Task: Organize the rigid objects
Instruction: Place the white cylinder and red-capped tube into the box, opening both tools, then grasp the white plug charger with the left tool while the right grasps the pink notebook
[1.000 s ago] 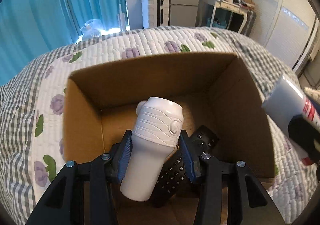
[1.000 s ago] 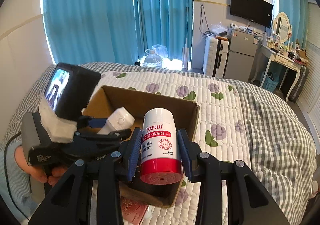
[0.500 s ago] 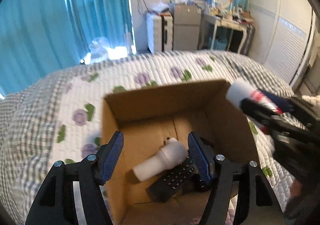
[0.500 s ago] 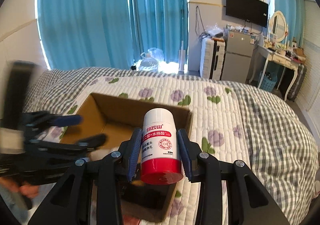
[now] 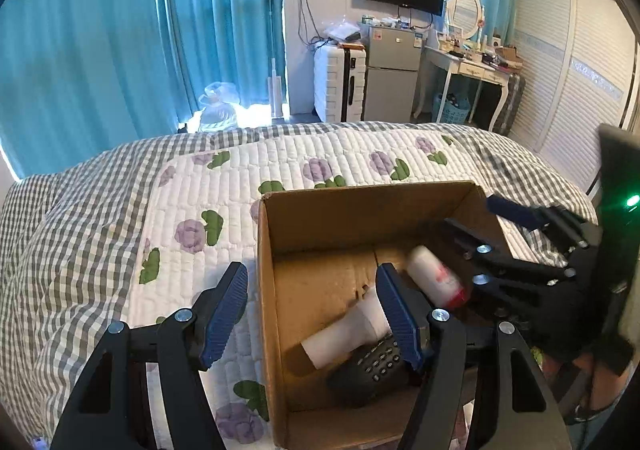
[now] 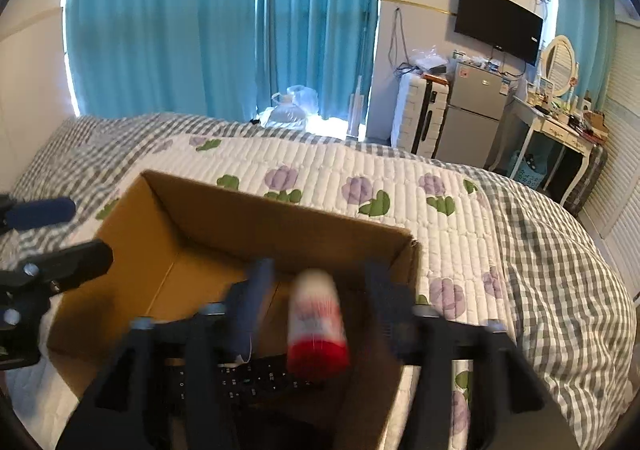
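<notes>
An open cardboard box [image 5: 360, 189] [image 6: 280, 217] stands on the bed. Inside lie a white ribbed device [image 5: 344, 330] and a black remote [image 5: 372, 366] [image 6: 256, 378]. My left gripper [image 5: 312, 274] [image 6: 60, 234] is open and holds nothing; it hangs over the box's left wall. My right gripper [image 6: 320, 270] [image 5: 480, 217] reaches over the box from the right, its jaws opening. A white bottle with a red cap [image 6: 316, 322] [image 5: 436, 278] sits blurred between them, with a gap to each pad, low inside the box.
The box rests on a white quilt with purple flowers [image 5: 240, 189] over a grey checked cover [image 6: 560, 270]. Beyond the bed are teal curtains, a white suitcase [image 5: 340, 83], a small fridge and a dressing table. A hand [image 5: 600, 382] holds the right gripper.
My left gripper opened, let the white device drop into the box and drew back up and to the left. My right gripper came over the box and opened off the bottle.
</notes>
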